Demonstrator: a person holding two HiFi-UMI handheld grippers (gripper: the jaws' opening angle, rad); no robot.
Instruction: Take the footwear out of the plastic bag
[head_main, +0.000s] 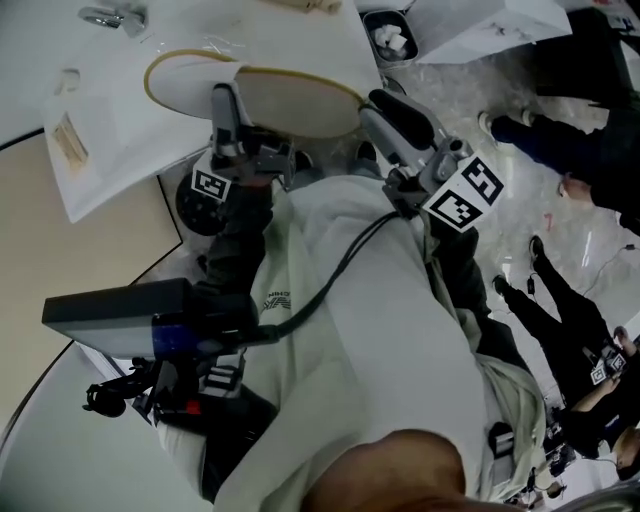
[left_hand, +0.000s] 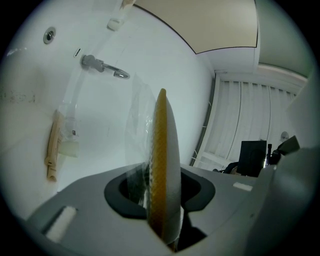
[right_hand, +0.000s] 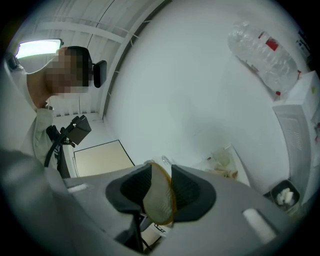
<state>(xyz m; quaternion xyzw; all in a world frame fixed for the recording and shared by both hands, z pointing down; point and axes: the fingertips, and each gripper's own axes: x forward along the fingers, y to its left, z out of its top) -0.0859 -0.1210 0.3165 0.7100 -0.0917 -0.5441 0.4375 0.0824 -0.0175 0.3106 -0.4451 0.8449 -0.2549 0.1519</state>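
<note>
Clamping slippers (head_main: 300, 102) | plastic bag (left_hand: 137, 117) alongside | faucet (left_hand: 104, 66) beyond | bottle (right_hand: 262, 50) apart

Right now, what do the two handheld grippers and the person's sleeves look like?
The left gripper and right gripper are grey with dark padded jaws; each carries a white cube with black square markers. A black cable crosses the pale jacket.

The slipper (left_hand: 170, 165) is seen as soft, matt white cloth edged with a rough woven yellow band, clear glossy plastic film (left_hand: 136, 117) is shown crinkled against it, the worktop (left_hand: 165, 60) is rendered smooth and white, and a shiny metal fitting (left_hand: 102, 66) is seen on it.
</note>
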